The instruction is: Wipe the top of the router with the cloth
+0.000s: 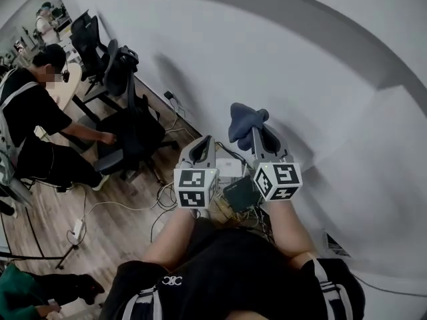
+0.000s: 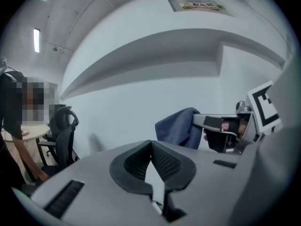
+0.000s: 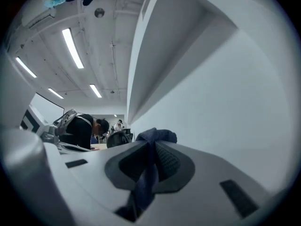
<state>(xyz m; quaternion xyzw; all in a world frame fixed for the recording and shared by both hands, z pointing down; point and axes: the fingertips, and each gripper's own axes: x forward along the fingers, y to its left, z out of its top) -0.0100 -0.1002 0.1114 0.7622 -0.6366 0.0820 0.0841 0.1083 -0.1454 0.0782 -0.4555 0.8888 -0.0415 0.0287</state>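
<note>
My right gripper (image 1: 255,131) is raised in front of the white wall and is shut on a dark blue cloth (image 1: 245,120), which bunches above its tips. In the right gripper view the cloth (image 3: 157,136) is pinched between the jaws of the right gripper (image 3: 153,147) and trails down the gap. My left gripper (image 1: 202,145) is held up beside it, shut with nothing in it (image 2: 151,145). From the left gripper view the cloth (image 2: 178,126) hangs to the right. Below both, a white box-like device (image 1: 229,169) and a dark flat device (image 1: 241,193) lie among cables; which is the router I cannot tell.
The white wall (image 1: 320,99) runs close on the right. Black office chairs (image 1: 130,122) stand to the left on the wooden floor (image 1: 113,225), with a person in black (image 1: 33,109) bending beside them. A power strip (image 1: 77,231) and loose cables (image 1: 163,195) lie on the floor.
</note>
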